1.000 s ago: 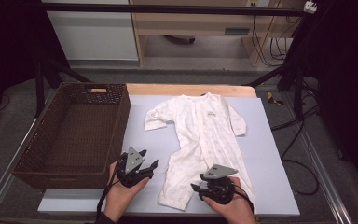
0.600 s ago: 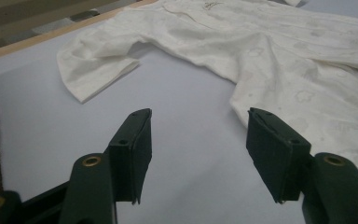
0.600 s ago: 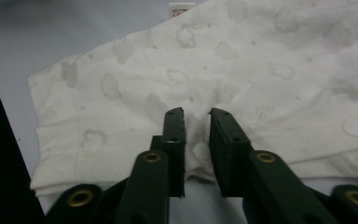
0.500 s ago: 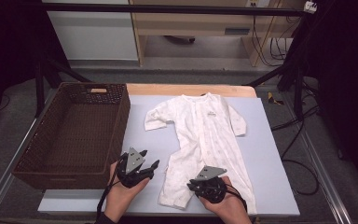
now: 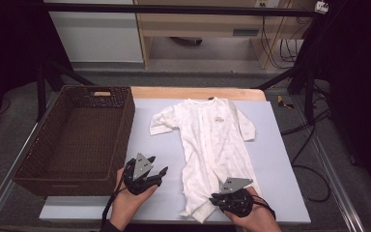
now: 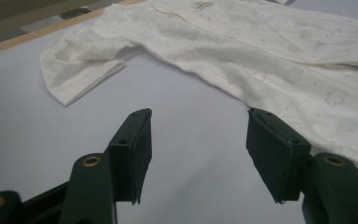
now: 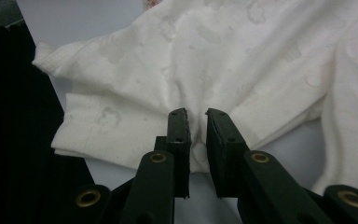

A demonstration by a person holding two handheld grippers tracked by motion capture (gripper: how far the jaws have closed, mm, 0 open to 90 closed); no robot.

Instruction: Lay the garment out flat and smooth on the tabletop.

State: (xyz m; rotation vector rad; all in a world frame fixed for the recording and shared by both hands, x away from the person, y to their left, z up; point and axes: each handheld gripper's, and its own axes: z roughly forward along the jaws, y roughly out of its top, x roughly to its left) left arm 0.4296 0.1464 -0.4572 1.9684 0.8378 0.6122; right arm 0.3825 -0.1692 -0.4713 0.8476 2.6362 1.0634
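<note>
At the far left of the bench [image 5: 101, 209] stands a dark wicker basket [image 5: 34, 164], its rim close beside my left hand. My left gripper [image 5: 155, 175] hovers over the bare pale-blue sheet just right of that basket, and its fingers [image 6: 133, 151] are spread wide apart with nothing between them; in the left gripper view the sheet shows in the gap, and the white baby sleepsuit [image 5: 212, 145] lies beyond, one short sleeve [image 6: 81, 70] spread flat toward the wooden edge of the bench.

The sleepsuit lies face up along the middle of the sheet, collar at the far end, legs toward me, well apart from the basket.

To the right, my right gripper [image 5: 221, 199] sits at the near end of the sleepsuit, at the foot of a leg. In the right gripper view its fingers [image 7: 179, 135] are drawn nearly together with a fold of the white cloth pinched in the narrow gap, the fabric bunching up around the tips. The leg cuff [image 7: 46, 58] lies off to the side, by the near edge of the sheet.
</note>
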